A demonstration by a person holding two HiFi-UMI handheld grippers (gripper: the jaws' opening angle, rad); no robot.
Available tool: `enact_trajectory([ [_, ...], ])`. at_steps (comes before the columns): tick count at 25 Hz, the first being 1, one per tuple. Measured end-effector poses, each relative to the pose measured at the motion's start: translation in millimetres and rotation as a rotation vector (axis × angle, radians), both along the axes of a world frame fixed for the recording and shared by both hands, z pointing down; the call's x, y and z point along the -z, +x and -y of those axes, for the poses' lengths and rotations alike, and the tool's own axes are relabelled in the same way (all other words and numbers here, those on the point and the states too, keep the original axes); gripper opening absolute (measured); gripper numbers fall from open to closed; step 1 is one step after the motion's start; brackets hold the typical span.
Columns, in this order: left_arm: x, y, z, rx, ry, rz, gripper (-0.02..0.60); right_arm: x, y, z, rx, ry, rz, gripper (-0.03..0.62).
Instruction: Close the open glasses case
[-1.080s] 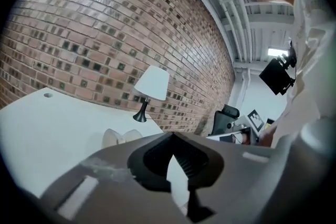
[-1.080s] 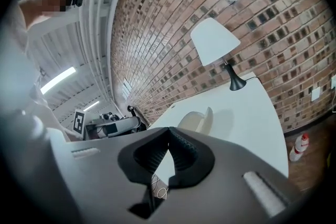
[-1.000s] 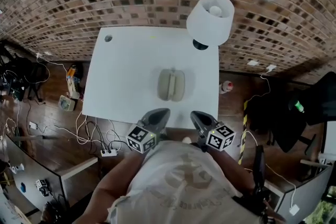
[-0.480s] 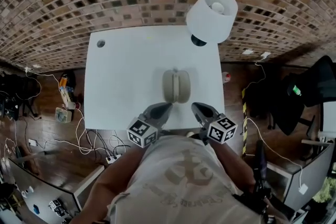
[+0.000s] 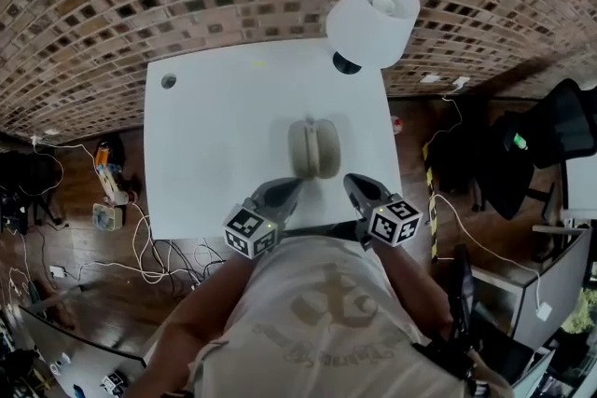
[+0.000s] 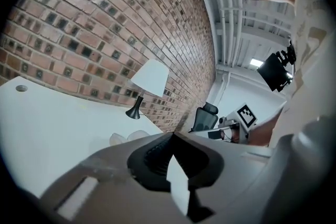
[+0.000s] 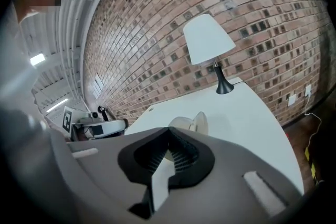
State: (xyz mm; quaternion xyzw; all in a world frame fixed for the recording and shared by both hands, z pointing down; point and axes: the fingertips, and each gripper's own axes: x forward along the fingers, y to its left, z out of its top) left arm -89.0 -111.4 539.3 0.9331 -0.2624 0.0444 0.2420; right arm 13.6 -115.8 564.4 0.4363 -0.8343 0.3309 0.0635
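Glasses case [image 5: 314,148] lies open just beyond left tongs [image 5: 297,183] and right tongs [image 5: 349,181], both closed on nothing. Best practice: nudge one half over while bracing the other.

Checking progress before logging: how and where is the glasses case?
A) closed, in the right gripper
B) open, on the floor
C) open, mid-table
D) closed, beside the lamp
C: the head view shows the glasses case lying with both halves spread in the middle of the table, apart from the lamp.
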Motion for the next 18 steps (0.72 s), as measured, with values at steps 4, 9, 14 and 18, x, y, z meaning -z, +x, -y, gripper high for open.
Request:
enact_trajectory([
  [4,-1,-1,-1,-0.005,-0.004,-0.008,0.006,-12,1,-3,-0.010,-0.033,-0.034,0.008],
  [9,-1,-7,-4,0.023,-0.006,-0.015,0.006,-21,4,-1,-0.017,-0.063,-0.043,0.008],
  [14,0,-15,-3,0.059,-0.003,-0.011,0.006,-27,15,16,-0.050,-0.070,-0.065,0.011],
  [18,-3,-17,1,0.082,-0.012,-0.008,0.006,-42,15,30,-0.049,-0.108,-0.067,0.063],
])
